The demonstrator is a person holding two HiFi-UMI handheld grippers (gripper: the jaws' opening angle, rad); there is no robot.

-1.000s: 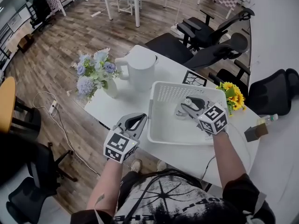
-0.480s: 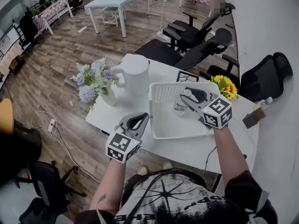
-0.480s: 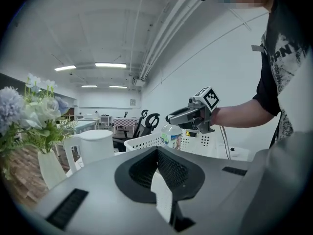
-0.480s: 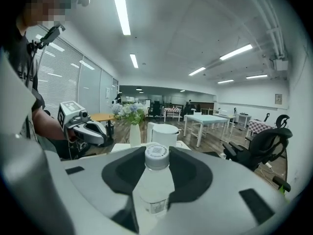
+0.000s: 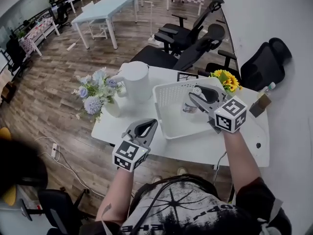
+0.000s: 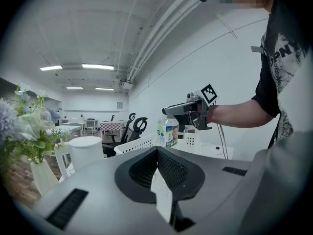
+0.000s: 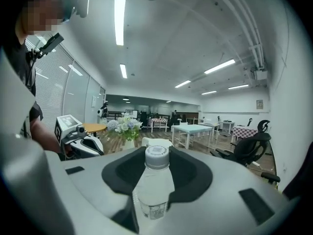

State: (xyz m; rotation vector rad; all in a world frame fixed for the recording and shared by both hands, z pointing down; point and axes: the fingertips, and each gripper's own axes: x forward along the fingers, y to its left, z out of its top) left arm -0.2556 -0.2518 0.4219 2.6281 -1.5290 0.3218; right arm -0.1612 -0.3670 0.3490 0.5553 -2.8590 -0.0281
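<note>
My right gripper (image 5: 193, 98) is shut on a clear water bottle (image 5: 190, 104) with a white cap and holds it in the air above the white plastic basket (image 5: 161, 116). In the right gripper view the bottle (image 7: 155, 180) stands upright between the jaws, cap up. From the left gripper view the bottle (image 6: 168, 132) hangs clear of the basket rim (image 6: 139, 143). My left gripper (image 5: 145, 126) hovers over the table's near edge, left of the basket. It is shut with nothing in it.
On the white table (image 5: 205, 148) stand a white jug (image 5: 136, 81), a vase of blue flowers (image 5: 98, 92) and sunflowers (image 5: 226, 80). A small brown box (image 5: 258, 106) sits at the right end. Black office chairs (image 5: 186, 38) stand behind the table.
My right gripper has raised the bottle out of the basket and higher above it. The left gripper has hardly moved.
</note>
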